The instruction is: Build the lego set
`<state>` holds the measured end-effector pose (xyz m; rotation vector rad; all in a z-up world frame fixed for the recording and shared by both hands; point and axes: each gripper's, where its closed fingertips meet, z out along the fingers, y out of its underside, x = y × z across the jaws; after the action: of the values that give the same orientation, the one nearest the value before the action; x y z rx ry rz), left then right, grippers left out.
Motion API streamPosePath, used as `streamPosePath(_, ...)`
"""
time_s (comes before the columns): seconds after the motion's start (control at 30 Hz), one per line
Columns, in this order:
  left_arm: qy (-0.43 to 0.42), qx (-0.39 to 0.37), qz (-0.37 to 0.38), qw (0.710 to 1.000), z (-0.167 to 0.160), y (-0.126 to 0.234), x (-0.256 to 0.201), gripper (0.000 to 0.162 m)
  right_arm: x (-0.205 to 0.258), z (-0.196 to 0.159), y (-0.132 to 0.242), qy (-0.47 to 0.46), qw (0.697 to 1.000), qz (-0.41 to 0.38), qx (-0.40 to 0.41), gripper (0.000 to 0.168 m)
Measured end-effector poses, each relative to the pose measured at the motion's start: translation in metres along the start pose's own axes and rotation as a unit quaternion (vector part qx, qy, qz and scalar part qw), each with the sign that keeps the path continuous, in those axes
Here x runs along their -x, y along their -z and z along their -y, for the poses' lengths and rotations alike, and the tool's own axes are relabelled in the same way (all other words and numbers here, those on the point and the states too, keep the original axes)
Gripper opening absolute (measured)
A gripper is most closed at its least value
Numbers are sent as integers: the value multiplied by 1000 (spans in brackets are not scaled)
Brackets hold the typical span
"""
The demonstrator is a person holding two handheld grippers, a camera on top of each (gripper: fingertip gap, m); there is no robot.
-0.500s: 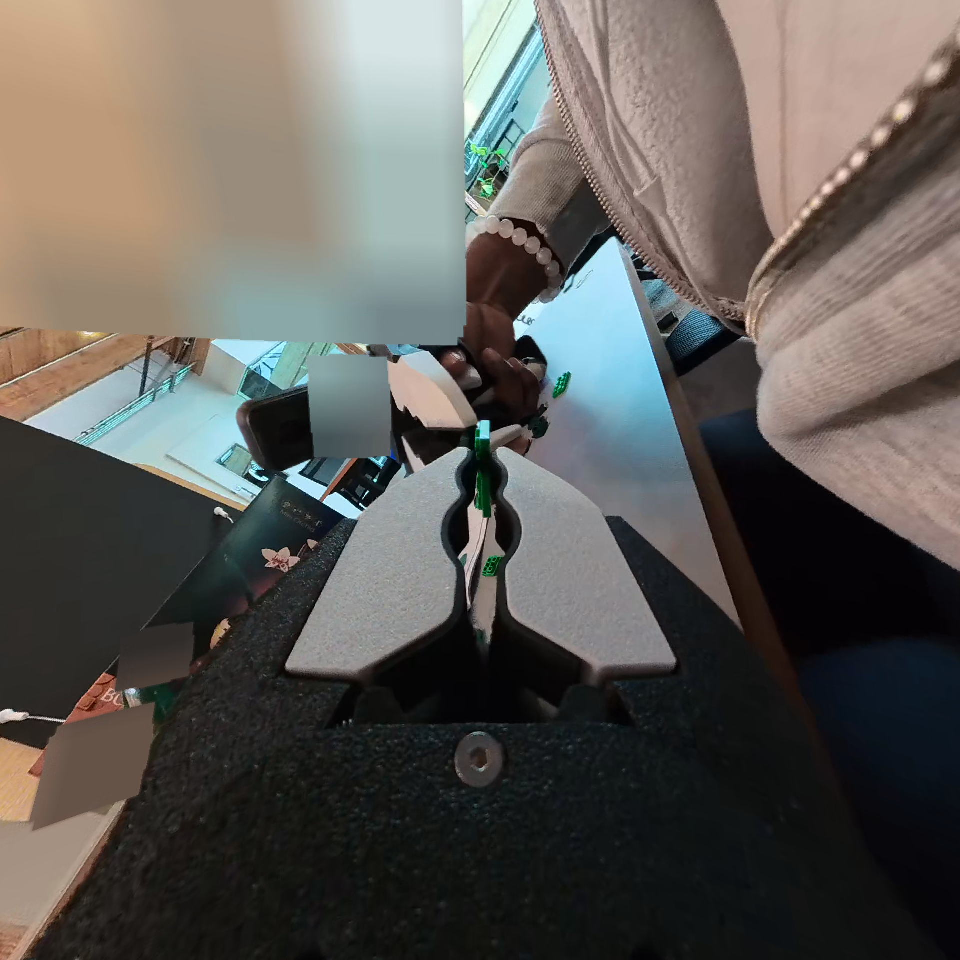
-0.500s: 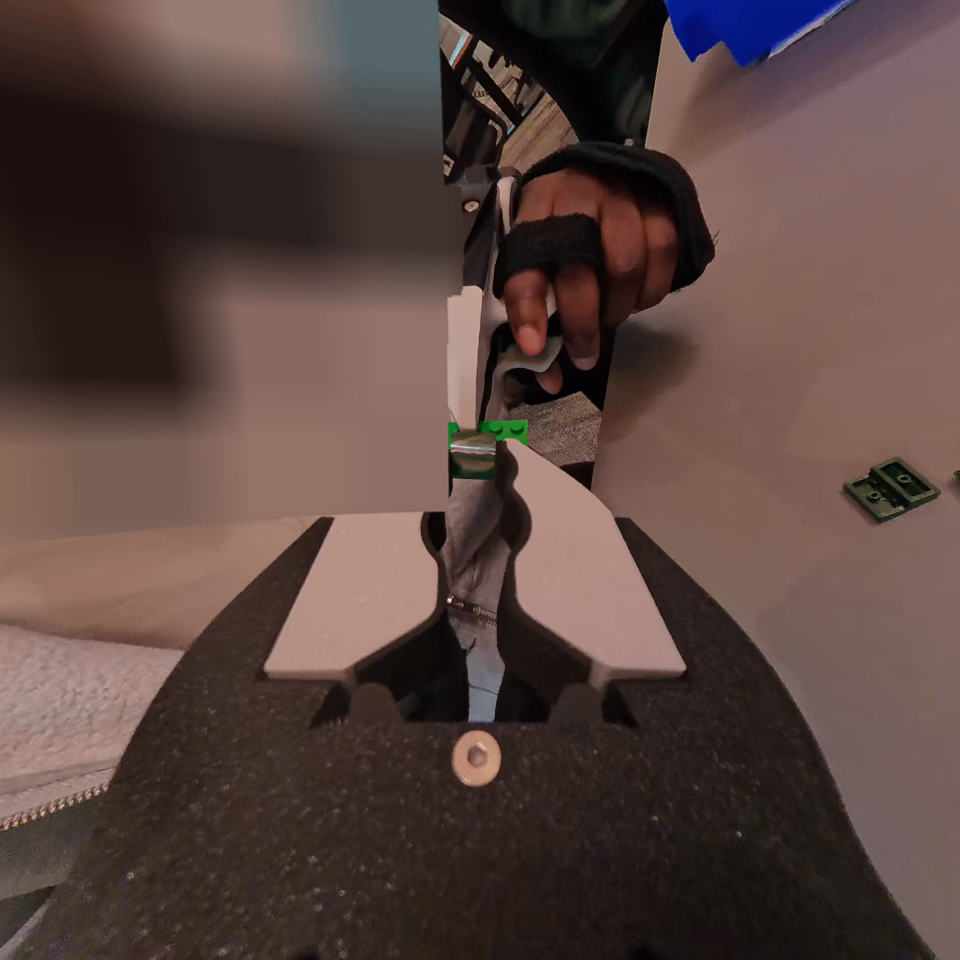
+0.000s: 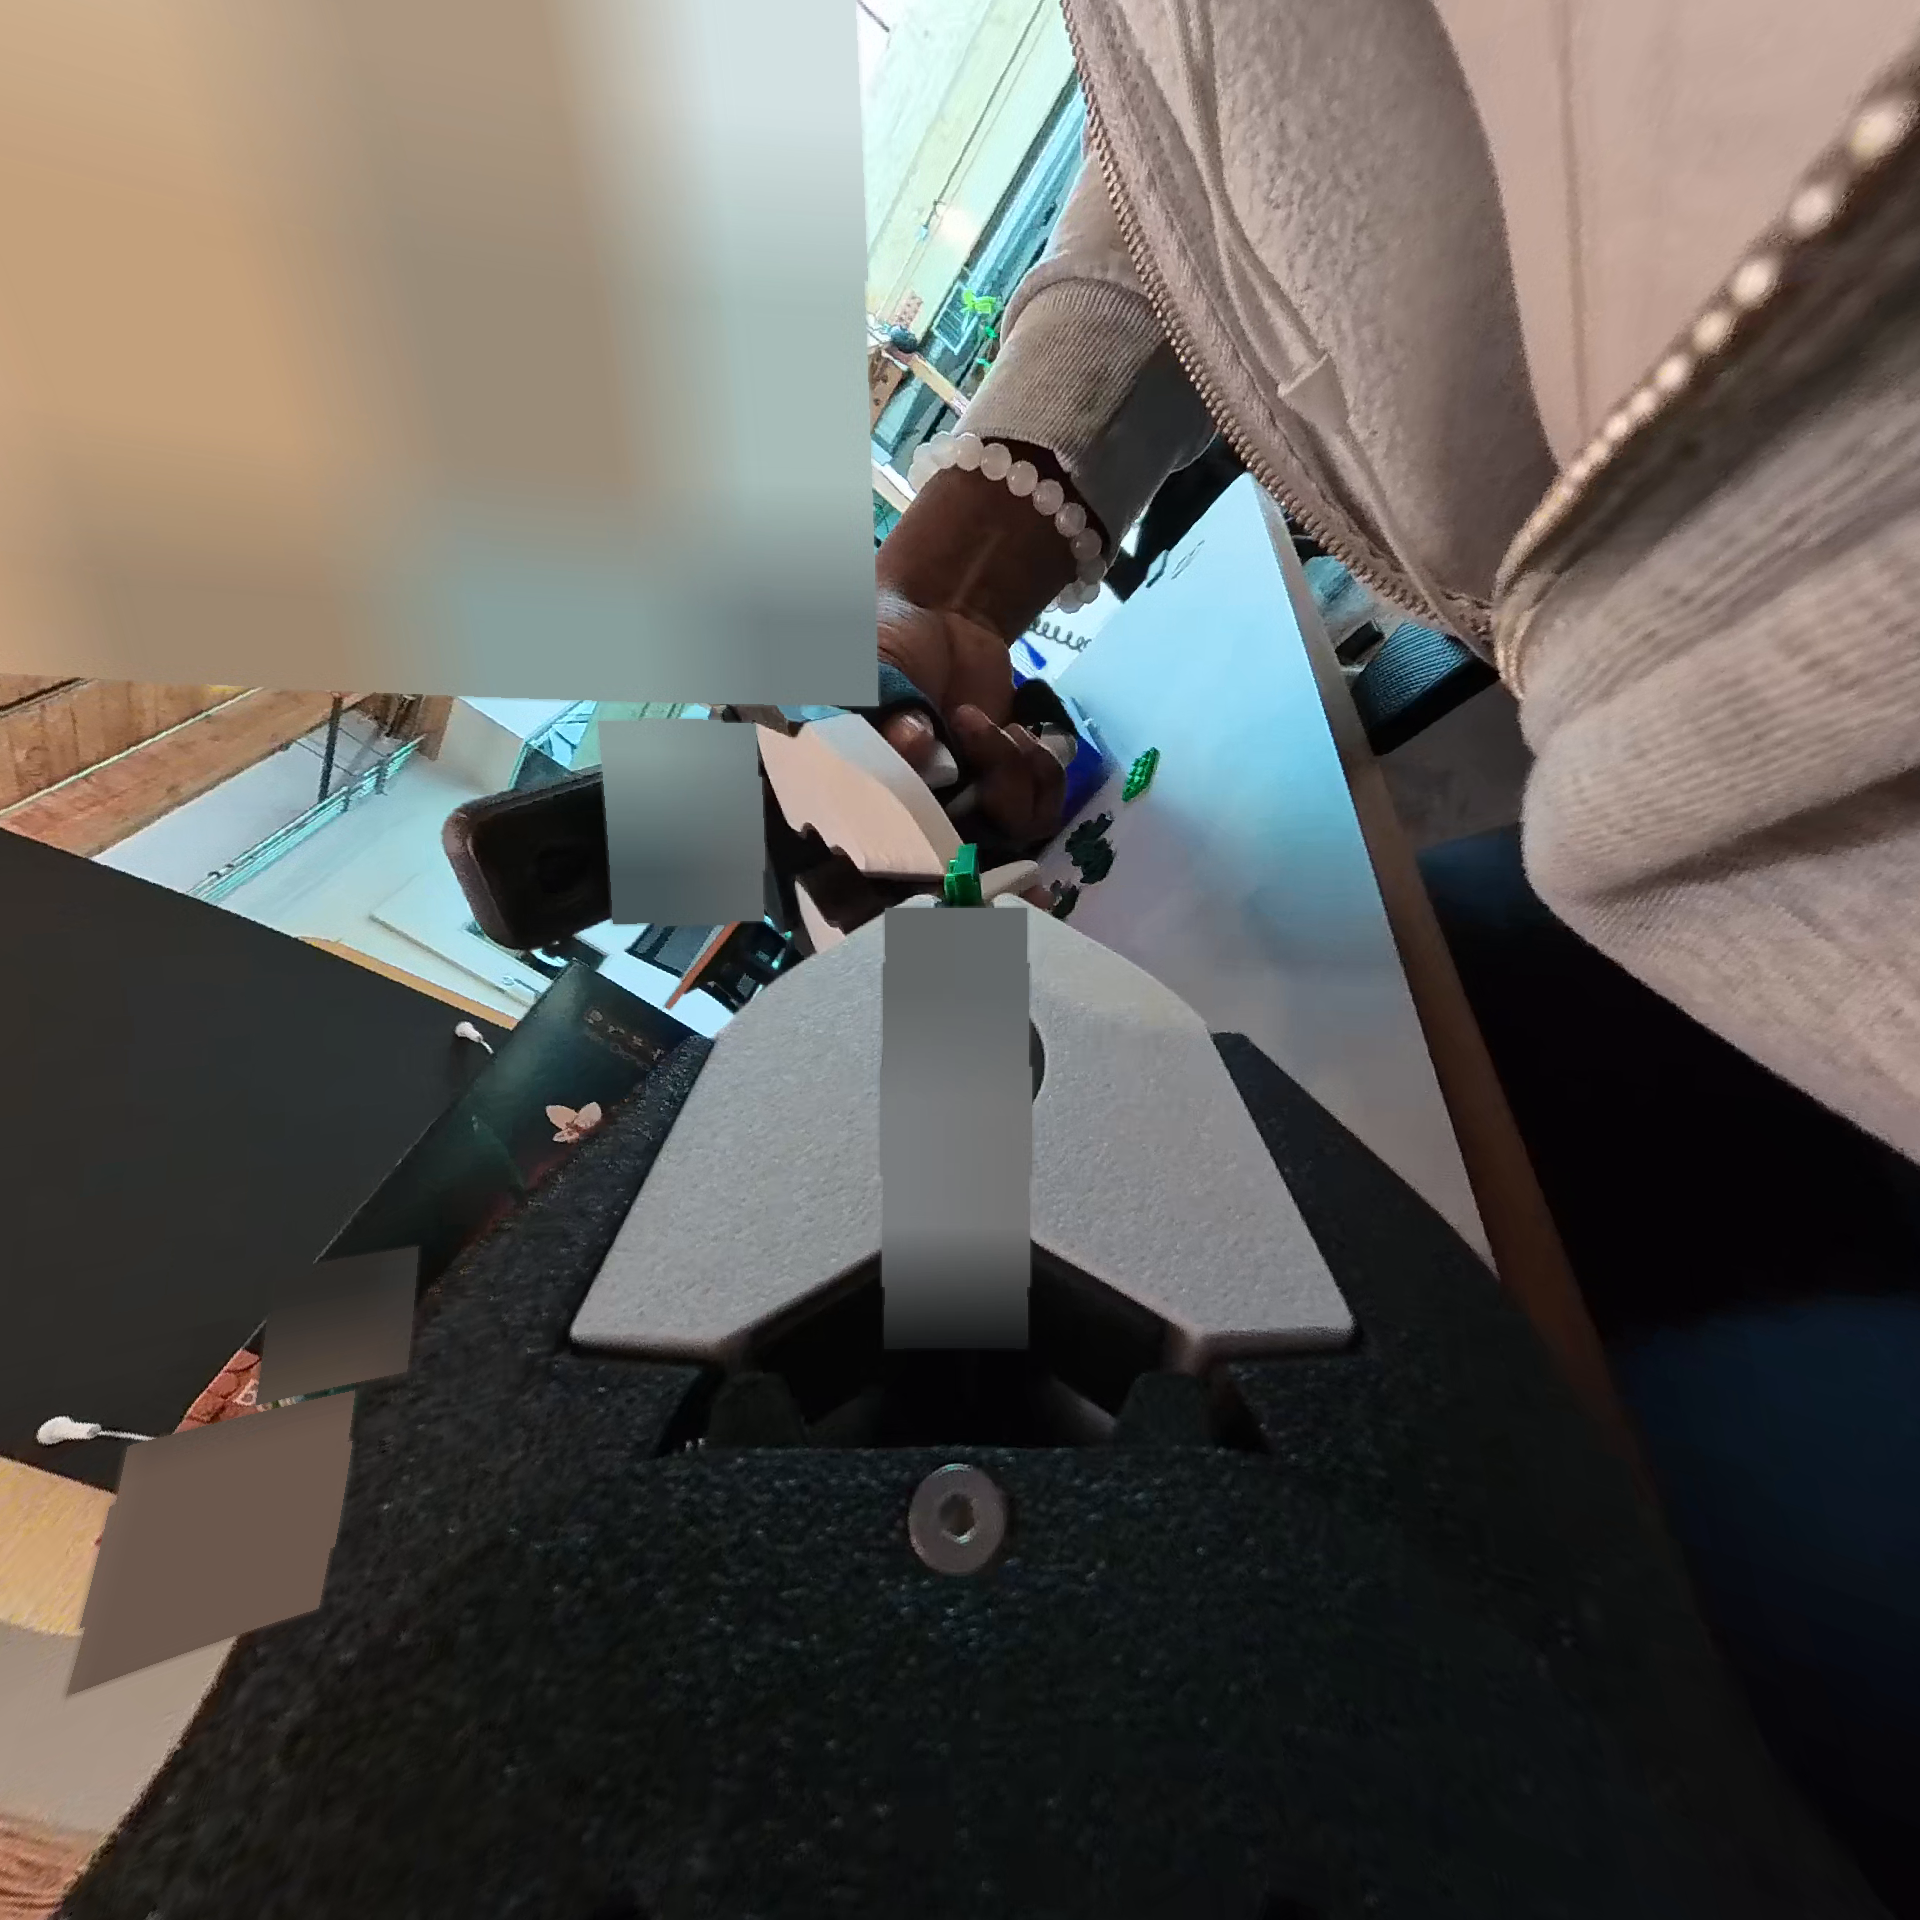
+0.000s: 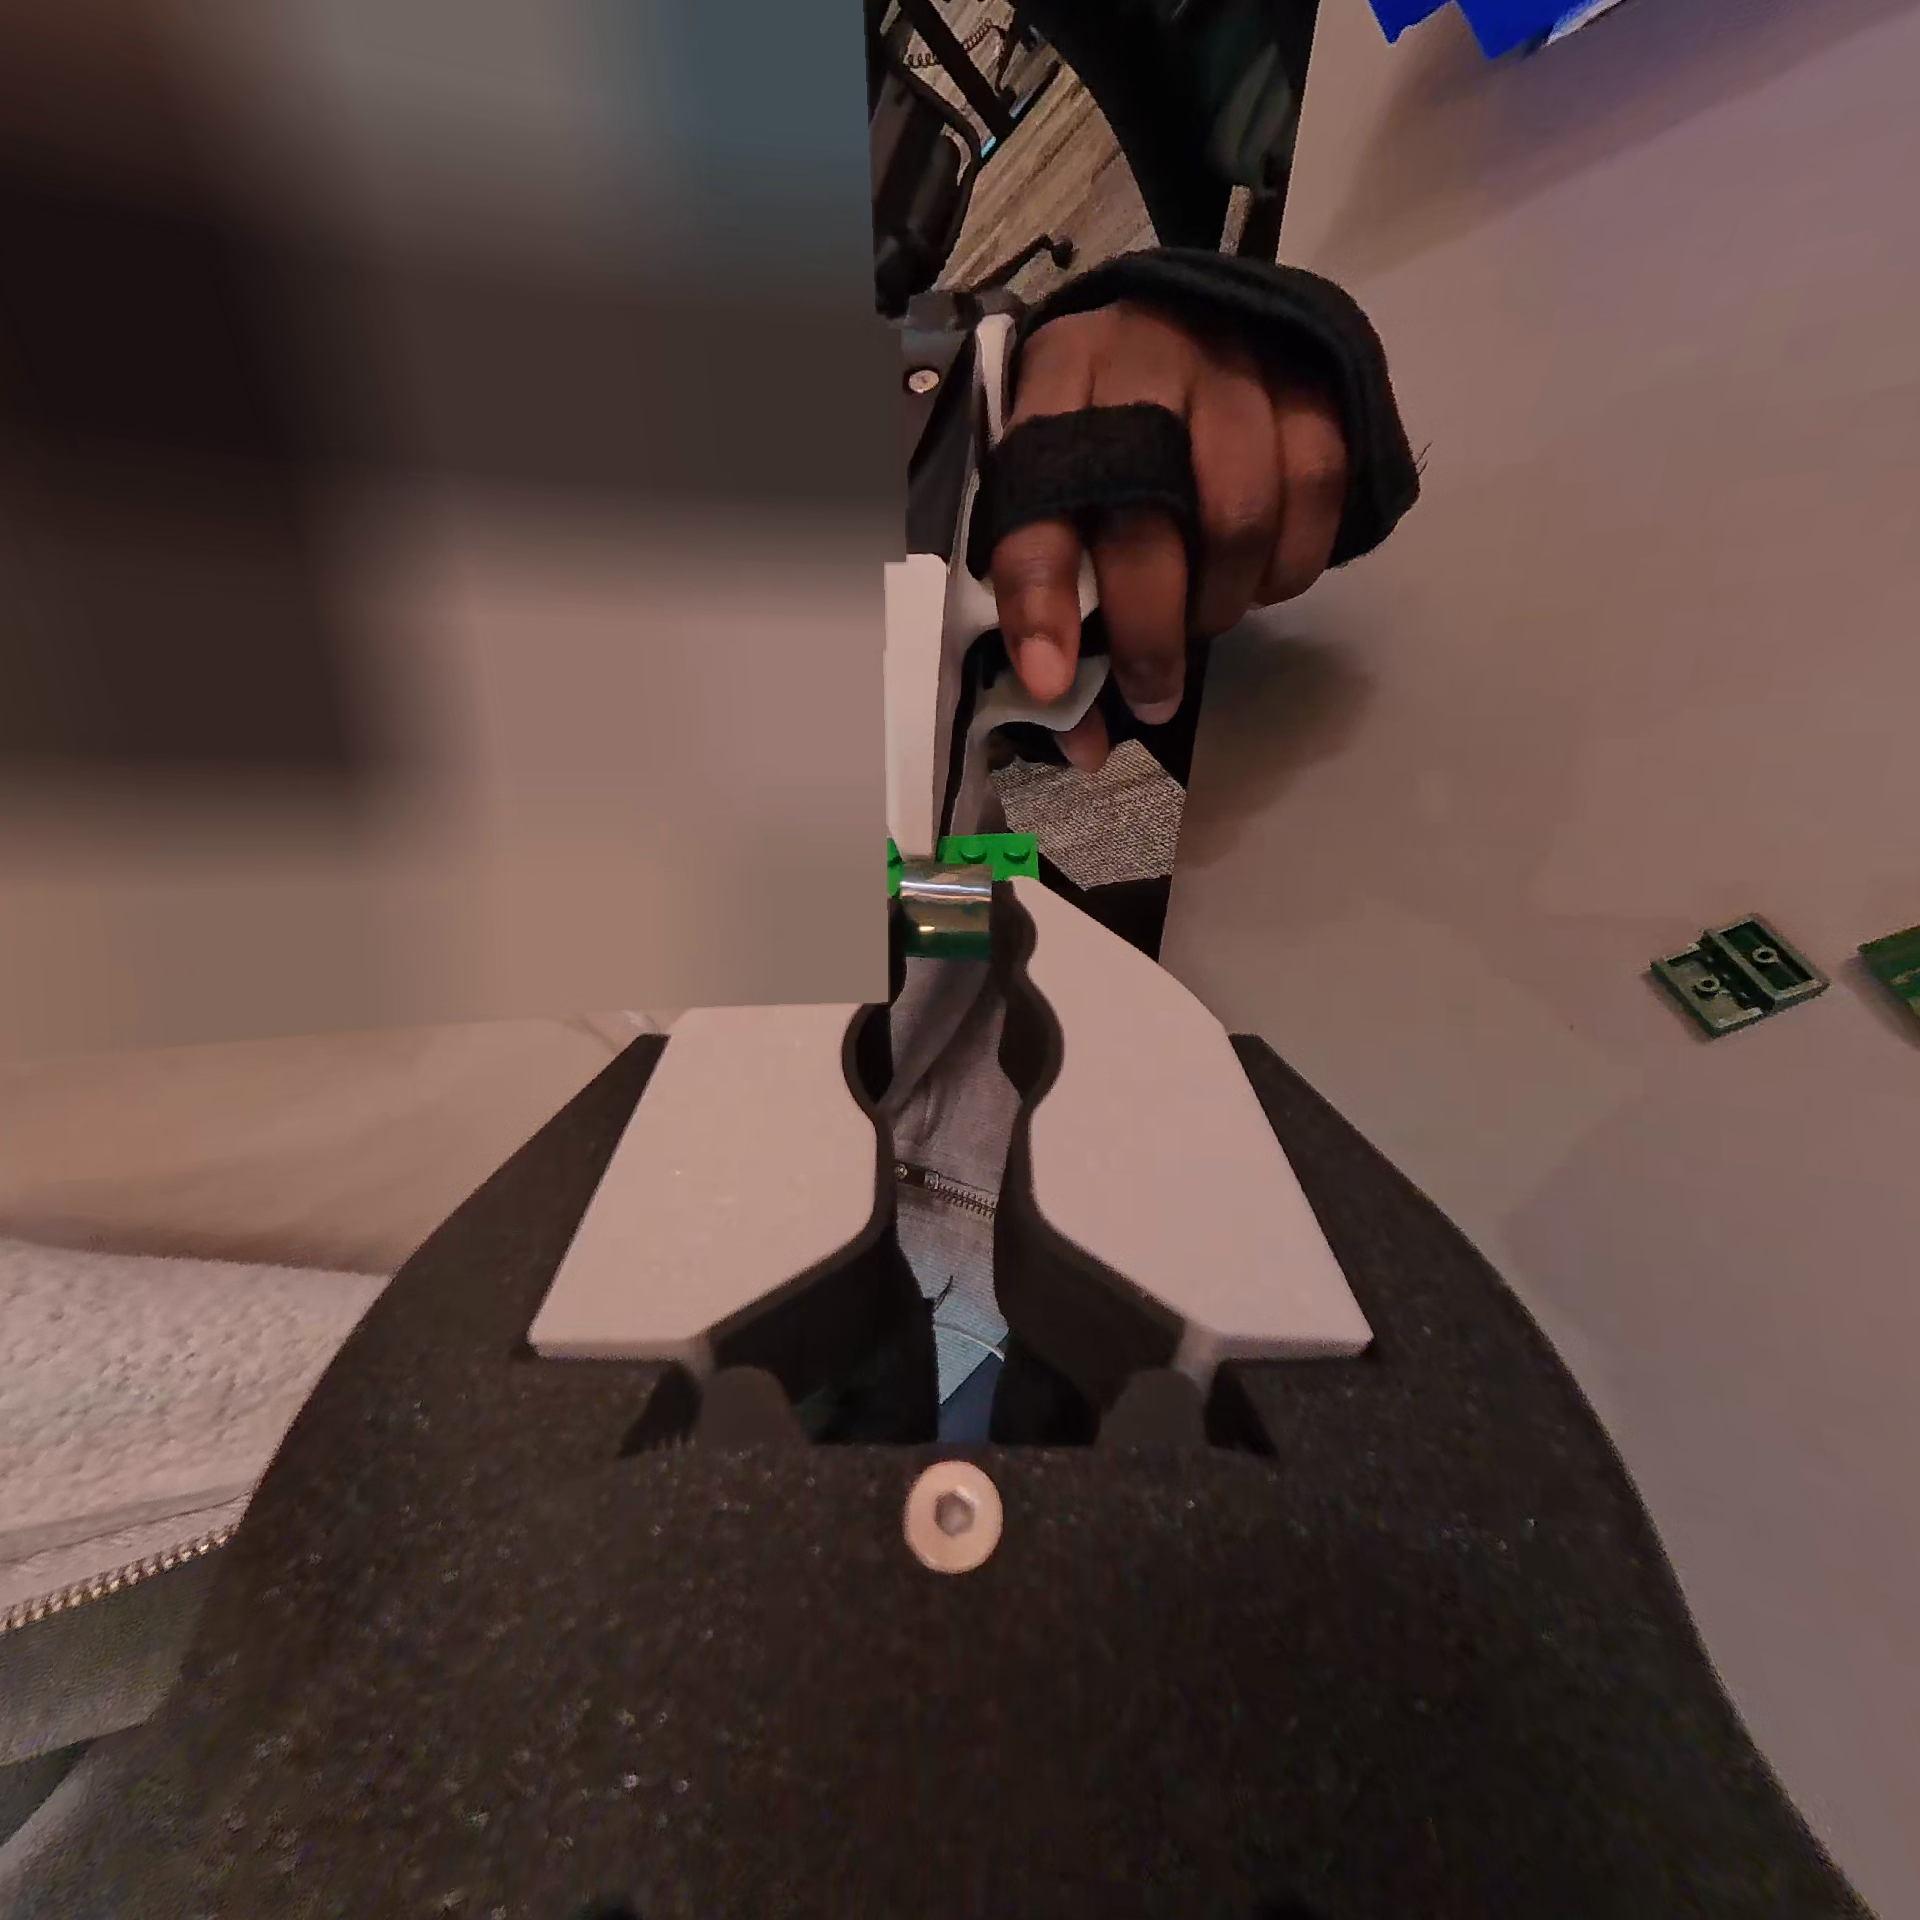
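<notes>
The left gripper (image 3: 956,914) has a mosaic patch over the gap between its fingers, so its own view cannot tell how far apart they stand; only a bright green piece (image 3: 964,875) pokes out past the tips. In the right wrist view that gripper appears farther off, its white fingers meeting on the bright green plate (image 4: 987,852), though a large blur cuts off its left side. The right gripper (image 4: 948,925) is nearly closed, and a dark green piece (image 4: 943,925) with a shiny top sits between its tips, seemingly pinched, touching the underside of the bright plate; its left fingertip is hidden by the blur. A hand (image 4: 1174,499) in a black fingerless glove squeezes the left gripper's handle. On the grey table (image 4: 1558,623) two dark green pieces show at the right: one (image 4: 1737,972) whole, one (image 4: 1893,975) cut by the frame edge. The left view shows one bright green piece (image 3: 1141,775) and a few dark ones (image 3: 1093,844), too small to count, lying on the table.
</notes>
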<state>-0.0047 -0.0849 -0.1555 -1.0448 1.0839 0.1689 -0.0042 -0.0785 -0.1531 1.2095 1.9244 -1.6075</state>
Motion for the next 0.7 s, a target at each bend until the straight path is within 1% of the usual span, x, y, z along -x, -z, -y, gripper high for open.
streamPosePath(0.43, -10, 2, 43, 999, 0, -4, 7, 9, 3, 2, 0, 3, 1000, 15, -5, 15)
streamPosePath(0.57, -25, 4, 56, 998, 2, -3, 9, 7, 4, 4, 1, 0, 1000, 23, -16, 15)
streamPosePath(0.7, -35, 2, 60, 998, 3, -3, 10, 6, 6, 6, 2, 7, 1000, 21, -11, 15)
